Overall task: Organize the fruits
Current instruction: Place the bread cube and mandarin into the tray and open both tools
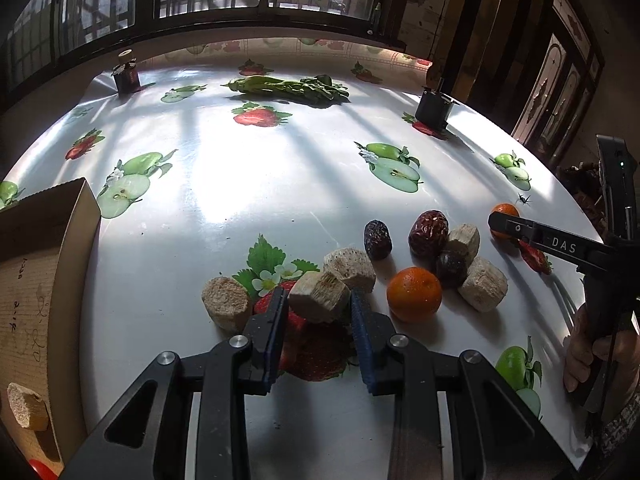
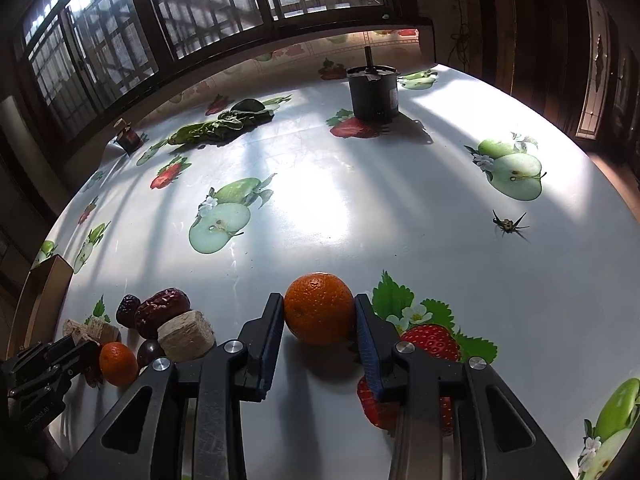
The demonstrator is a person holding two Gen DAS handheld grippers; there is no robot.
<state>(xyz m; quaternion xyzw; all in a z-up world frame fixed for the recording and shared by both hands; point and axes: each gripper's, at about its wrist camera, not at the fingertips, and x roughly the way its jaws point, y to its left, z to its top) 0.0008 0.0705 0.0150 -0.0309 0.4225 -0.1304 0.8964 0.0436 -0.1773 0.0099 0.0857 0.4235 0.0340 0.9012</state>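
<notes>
Left tool [image 1: 318, 306] clamped on pale cut chunk [image 1: 319, 295], near counter's [image 1: 256, 184] front edge. Right tool [image 2: 319, 314] clamped on orange [image 2: 319, 308], toward counter's right edge. Step: both grasps made. Next: lift clear, carry to cardboard box [image 1: 48, 248] at left edge.

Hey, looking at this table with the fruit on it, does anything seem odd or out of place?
Yes: an insect sits on the tablecloth beyond the orange held in the right gripper. A bunch of leafy greens lies loose near the far edge, apart from the fruit.
</notes>
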